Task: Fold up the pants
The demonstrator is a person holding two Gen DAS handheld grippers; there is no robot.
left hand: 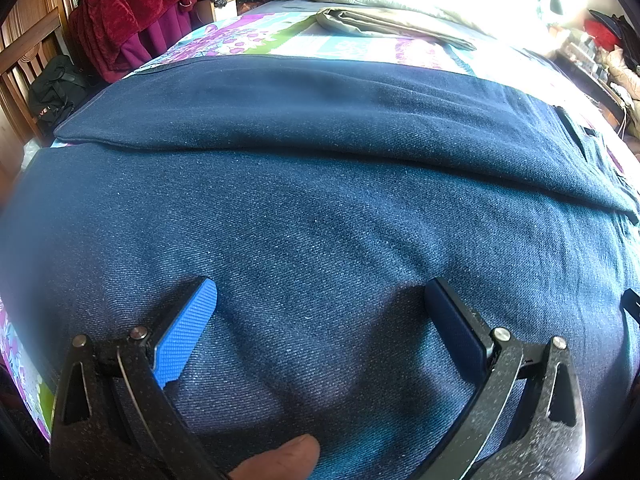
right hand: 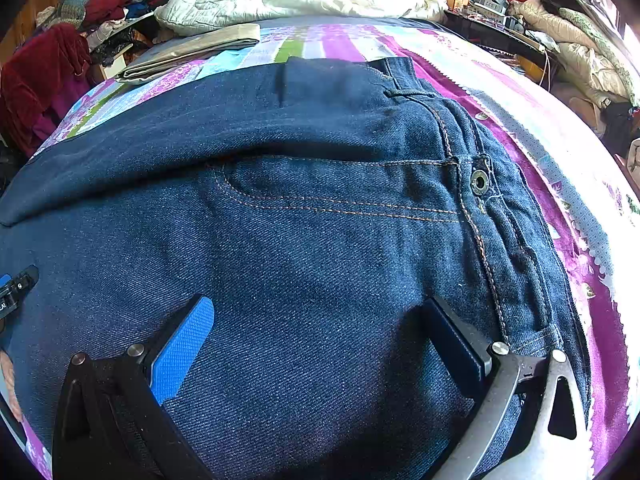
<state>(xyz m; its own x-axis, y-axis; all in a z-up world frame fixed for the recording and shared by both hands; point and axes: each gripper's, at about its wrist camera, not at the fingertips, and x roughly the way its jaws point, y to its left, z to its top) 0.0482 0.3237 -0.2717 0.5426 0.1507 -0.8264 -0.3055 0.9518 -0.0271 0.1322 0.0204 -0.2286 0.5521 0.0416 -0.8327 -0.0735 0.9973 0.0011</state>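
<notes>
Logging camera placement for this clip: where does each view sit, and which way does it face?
Left wrist: on the left tool, low over the jeans legs, facing across the bed; open fingers and a fingertip show.
Right wrist: on the right tool, over the waist end, button ahead; open fingers show, the other tool at the left edge.
Shared: jeans, patterned bedspread, folded beige cloth.
</notes>
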